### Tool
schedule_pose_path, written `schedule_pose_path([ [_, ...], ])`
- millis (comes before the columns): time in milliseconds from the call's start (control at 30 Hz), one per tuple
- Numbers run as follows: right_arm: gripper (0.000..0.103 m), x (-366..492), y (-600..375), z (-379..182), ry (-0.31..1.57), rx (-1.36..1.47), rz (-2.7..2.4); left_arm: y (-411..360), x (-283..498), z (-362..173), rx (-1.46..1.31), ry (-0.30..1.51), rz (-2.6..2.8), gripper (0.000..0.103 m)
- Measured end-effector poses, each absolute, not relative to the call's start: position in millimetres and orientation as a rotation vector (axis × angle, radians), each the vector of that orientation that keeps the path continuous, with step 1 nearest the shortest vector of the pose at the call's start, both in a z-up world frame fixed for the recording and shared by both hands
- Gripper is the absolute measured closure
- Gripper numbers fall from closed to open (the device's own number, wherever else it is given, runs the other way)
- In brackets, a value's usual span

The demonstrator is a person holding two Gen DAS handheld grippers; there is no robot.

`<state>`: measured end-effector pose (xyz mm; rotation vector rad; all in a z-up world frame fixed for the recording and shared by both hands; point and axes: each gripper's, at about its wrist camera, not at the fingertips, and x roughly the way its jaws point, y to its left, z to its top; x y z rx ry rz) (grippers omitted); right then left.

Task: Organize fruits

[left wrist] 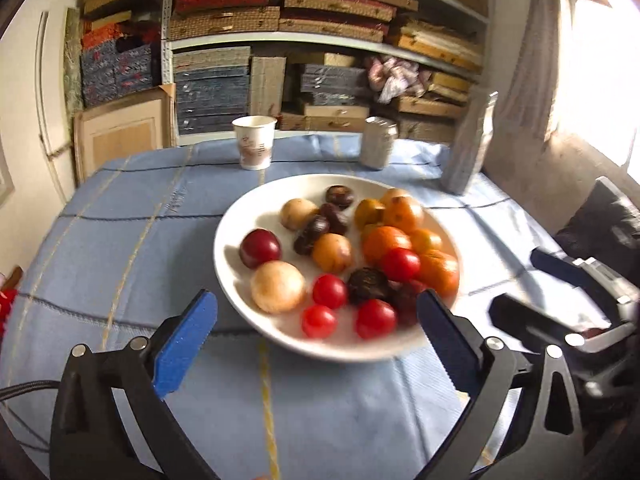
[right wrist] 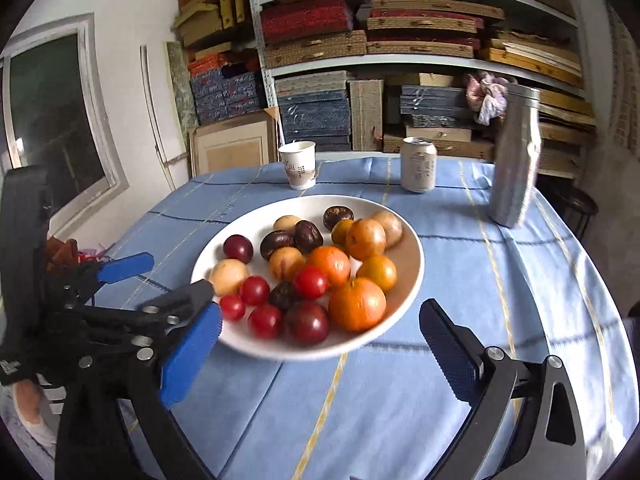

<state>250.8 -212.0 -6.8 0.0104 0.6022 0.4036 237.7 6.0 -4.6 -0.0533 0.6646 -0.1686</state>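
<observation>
Right wrist view shows all fruit gathered on your white plate [right wrist: 408,280], kinds partly mixed; your left gripper [left wrist: 316,312] and right gripper [right wrist: 320,328] gape, holding nothing.

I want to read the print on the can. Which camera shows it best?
The right wrist view: the can stands sharp behind the plate, its top and faint print visible. In the left wrist view the can is motion-blurred, a grey shape only.

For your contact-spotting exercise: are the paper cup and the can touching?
Apart. In the right wrist view, blue cloth shows plainly between the cup and the can; the left wrist view shows the same gap.
</observation>
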Motion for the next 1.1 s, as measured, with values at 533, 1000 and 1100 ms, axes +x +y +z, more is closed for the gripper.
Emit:
schedule_pose_path([
  [533, 0.003, 182.6, -234.6, -7.9, 0.555, 0.017, 0.415, 2.1, 153.4, -5.8, -0.079, 0.664, -0.134, 0.004],
  [1000, 0.003, 180.7, -226.1, -10.5, 0.559, -0.041, 0.414, -5.3, 157.8, -11.8, -0.058, 0.698, -0.116, 0.004],
  [1100, 0.003, 179.6, -227.9, -8.7, 0.551, -0.035, 0.416, -6.4, 157.8, -10.7, -0.054, 0.706, -0.109, 0.004],
])
